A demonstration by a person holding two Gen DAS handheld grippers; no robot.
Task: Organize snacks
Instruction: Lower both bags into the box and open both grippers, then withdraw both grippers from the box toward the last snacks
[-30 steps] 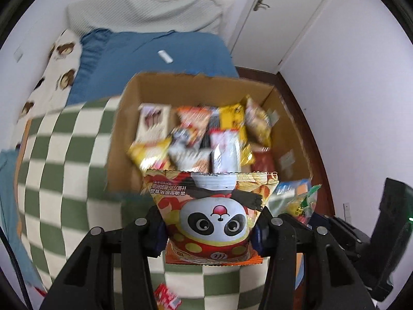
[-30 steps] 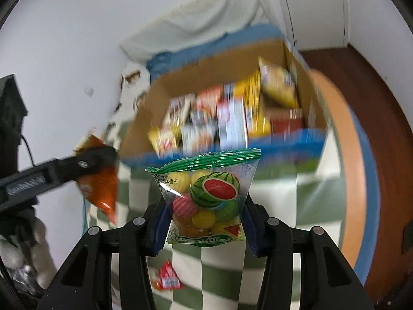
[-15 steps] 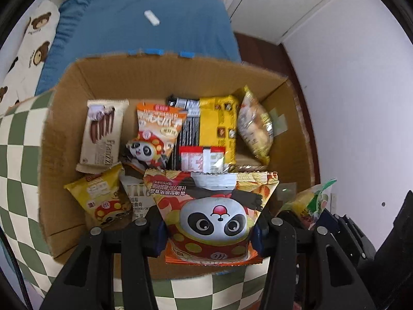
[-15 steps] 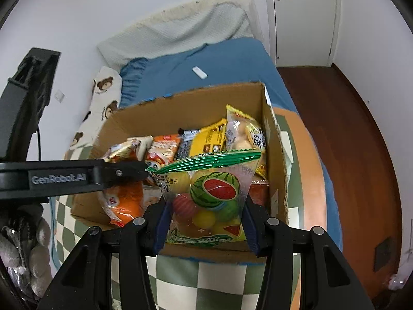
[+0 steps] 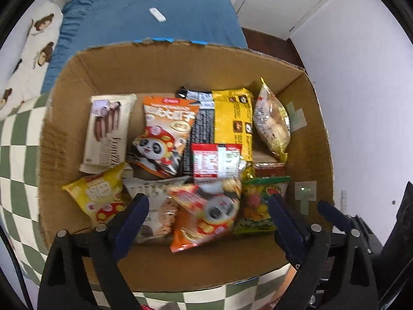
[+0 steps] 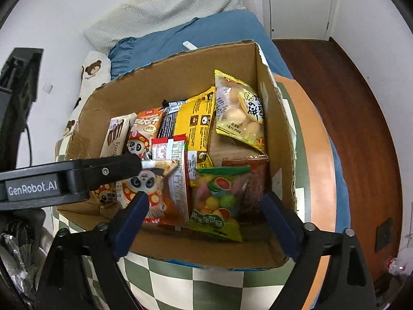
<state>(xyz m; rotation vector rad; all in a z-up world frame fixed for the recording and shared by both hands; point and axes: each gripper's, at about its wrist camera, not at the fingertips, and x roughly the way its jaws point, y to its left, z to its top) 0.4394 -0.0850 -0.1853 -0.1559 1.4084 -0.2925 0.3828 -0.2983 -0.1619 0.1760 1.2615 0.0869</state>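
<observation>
Snacks: the panda bag [image 5: 206, 213] and the fruit candy bag [image 6: 216, 201] lie loose at the near end of the cardboard box [image 5: 180, 67].
Both your left gripper [image 5: 207, 217] and right gripper [image 6: 204, 215] stand spread wide, gripping nothing; the drop step looks finished, so you'd lift clear and seek any stray packet.

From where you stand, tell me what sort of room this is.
Most likely a bedroom. Behind the cardboard box of snacks lies a bed with a blue sheet, a bear-print pillow beside it, and a white door opening onto the wooden floor.
</observation>
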